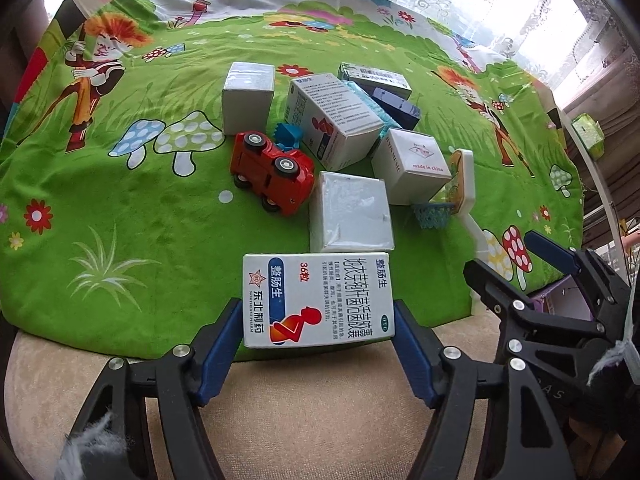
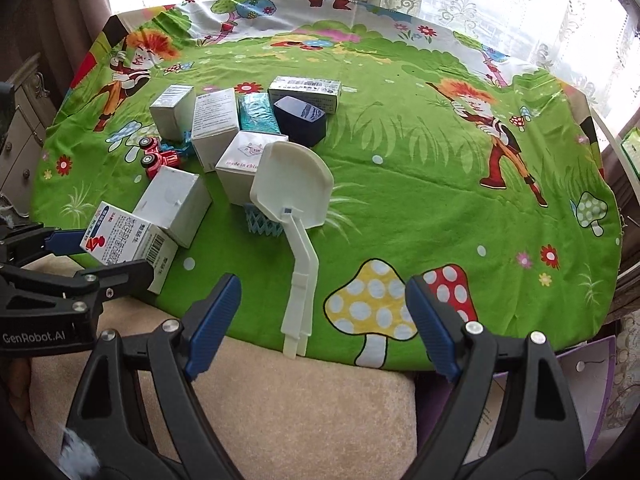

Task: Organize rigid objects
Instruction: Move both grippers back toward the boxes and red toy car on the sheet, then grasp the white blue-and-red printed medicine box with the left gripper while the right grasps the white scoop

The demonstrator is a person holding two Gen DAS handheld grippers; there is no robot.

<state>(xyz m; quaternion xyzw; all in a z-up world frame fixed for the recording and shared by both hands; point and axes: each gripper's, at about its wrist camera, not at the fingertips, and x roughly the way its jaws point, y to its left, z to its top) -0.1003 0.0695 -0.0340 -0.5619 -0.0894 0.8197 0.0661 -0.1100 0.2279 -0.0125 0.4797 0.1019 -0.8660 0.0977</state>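
Left gripper (image 1: 318,336): we see both pads pinching the medicine box (image 1: 318,300).
Right gripper (image 2: 320,320): we see jaws spread, empty, above the hoop (image 2: 294,200).

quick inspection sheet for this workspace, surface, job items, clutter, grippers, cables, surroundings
surface: green cartoon-print cloth with mushrooms and flowers, over a beige cushion.
job's things: white medicine box with red figure at the near cloth edge; plain white boxes, printed cartons and a dark blue box clustered together; red toy car lying on its side; white plastic toy basketball hoop tipped over.
clutter: nothing seen.
grippers: left gripper fingers either side of the medicine box, contact unclear; right gripper open, empty.
cables: nothing seen.
surroundings: lace curtains, bright window behind.
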